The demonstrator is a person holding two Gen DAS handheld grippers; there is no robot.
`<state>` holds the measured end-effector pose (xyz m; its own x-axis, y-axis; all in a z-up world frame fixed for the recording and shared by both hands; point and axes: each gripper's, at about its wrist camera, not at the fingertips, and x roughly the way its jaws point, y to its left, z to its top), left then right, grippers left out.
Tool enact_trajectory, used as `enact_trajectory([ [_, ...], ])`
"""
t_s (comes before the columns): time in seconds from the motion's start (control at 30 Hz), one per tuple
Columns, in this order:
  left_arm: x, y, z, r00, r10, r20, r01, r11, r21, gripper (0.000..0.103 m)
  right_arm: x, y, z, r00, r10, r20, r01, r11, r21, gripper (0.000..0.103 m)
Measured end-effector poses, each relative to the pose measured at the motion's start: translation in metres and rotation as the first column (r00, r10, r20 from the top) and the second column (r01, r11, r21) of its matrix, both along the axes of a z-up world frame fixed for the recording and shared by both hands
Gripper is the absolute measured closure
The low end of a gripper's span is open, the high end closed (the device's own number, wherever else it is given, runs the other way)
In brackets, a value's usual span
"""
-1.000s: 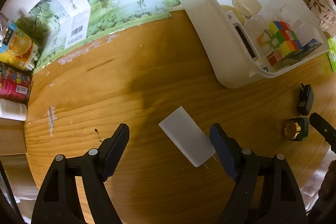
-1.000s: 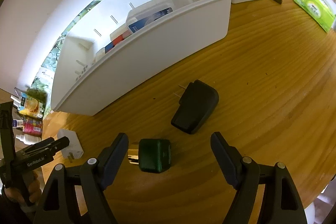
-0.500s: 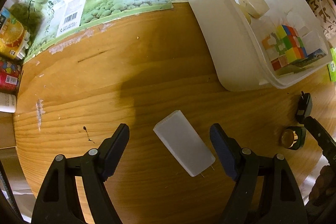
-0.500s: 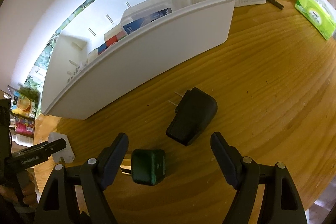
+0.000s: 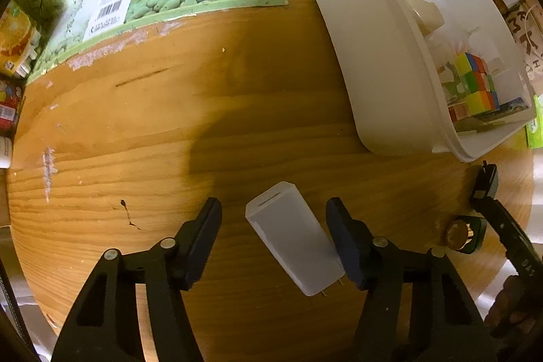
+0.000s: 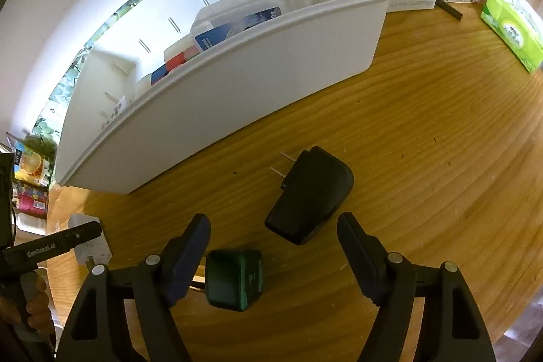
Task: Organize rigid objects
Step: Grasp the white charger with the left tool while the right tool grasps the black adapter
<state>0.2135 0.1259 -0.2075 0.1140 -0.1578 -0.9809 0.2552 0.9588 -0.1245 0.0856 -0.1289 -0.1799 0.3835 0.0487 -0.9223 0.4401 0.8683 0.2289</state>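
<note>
you are straddling the white charger on the desk near the bin with your left tongs spread; centre it first. your right tongs, also spread, are flanking the green plug.

white charger, dark green plug (gold tip), multicoloured cube.

Three chargers are lying on the table: one white charger, one black charger, one green charger. One white bin is sitting behind, holding one colour cube.
</note>
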Motion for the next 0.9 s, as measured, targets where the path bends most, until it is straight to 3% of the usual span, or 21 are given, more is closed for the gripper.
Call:
enact_trajectory([
  [0.23, 0.005, 0.002, -0.009, 1.0, -0.002, -0.019, 0.002, 1.0, -0.027, 0.05, 0.006, 0.0, -0.005, 1.0, 0.004, -0.017, -0.004, 1.0, -0.009, 0.029],
  [0.6, 0.01, -0.006, -0.021, 1.0, 0.004, -0.02, -0.004, 1.0, -0.014, 0.055, 0.014, 0.001, -0.011, 0.999, 0.004, -0.038, -0.005, 0.999, -0.037, 0.034],
  [0.77, 0.011, -0.009, -0.014, 1.0, 0.003, -0.013, -0.003, 1.0, -0.001, 0.066, 0.017, 0.0, -0.014, 0.999, 0.0, -0.049, -0.002, 0.999, -0.046, 0.04],
  [0.9, 0.012, -0.007, -0.011, 1.0, 0.007, -0.018, -0.007, 1.0, -0.008, 0.067, 0.019, -0.003, -0.018, 0.998, -0.003, -0.056, 0.0, 0.999, -0.052, 0.045],
])
